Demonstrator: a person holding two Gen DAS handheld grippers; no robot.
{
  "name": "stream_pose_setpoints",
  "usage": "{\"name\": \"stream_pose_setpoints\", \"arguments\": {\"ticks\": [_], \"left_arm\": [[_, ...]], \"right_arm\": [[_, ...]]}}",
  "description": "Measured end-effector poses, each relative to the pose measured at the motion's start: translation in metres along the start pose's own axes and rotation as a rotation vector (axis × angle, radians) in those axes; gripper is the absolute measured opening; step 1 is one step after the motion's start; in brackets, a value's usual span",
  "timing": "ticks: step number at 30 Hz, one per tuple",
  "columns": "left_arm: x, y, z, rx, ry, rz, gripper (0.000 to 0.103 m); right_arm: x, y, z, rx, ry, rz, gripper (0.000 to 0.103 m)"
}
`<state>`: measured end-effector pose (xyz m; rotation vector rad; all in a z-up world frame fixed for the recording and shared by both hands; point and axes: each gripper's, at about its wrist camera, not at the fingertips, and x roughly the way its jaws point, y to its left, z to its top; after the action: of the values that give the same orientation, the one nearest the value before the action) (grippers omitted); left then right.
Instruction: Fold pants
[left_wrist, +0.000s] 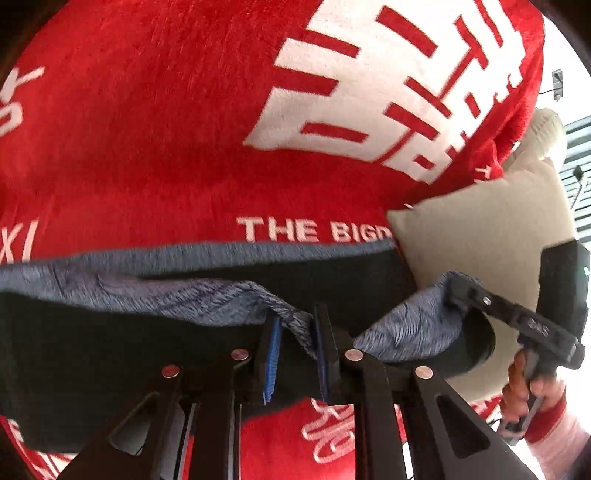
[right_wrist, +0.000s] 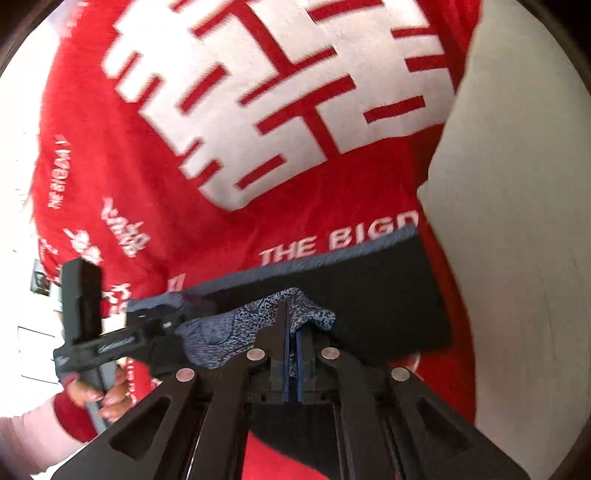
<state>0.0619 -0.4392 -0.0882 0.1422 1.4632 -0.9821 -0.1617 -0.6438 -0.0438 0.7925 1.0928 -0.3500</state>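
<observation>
Both grippers are pinching the blue-grey heathered inner edge of the dark navy fabric pants (left_wrist: 192, 325), which are lying on the red plush blanket with white lettering (left_wrist: 147, 129) near its front edge. The left gripper (left_wrist: 293, 347) is clamping a fold of that edge between its blue pads; the right gripper (right_wrist: 293, 347) is pressed tight on the same edge, near the beige cushion (left_wrist: 491, 240). To fold well, I judge both hands should be travelling level together, keeping the edge taut and laying it square.
</observation>
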Motion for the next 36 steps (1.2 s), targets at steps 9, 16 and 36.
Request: {"name": "stream_pose_setpoints", "arguments": {"ticks": [9,16,36], "left_arm": [[-0.019,0.024,0.001,-0.011,-0.050,0.293,0.057],[-0.001,0.051,-0.026,-0.037,0.035,0.421,0.058],[0.042,0.107,0.021,-0.141,-0.035,0.587,0.073]], "right_arm": [[0.021,-0.027,0.038,0.035,-0.004,-0.136,0.053],[-0.005,0.000,0.017,-0.031,-0.046,-0.160,0.033],[0.102,-0.014,0.014,-0.042,0.086,-0.327,0.030]]}}
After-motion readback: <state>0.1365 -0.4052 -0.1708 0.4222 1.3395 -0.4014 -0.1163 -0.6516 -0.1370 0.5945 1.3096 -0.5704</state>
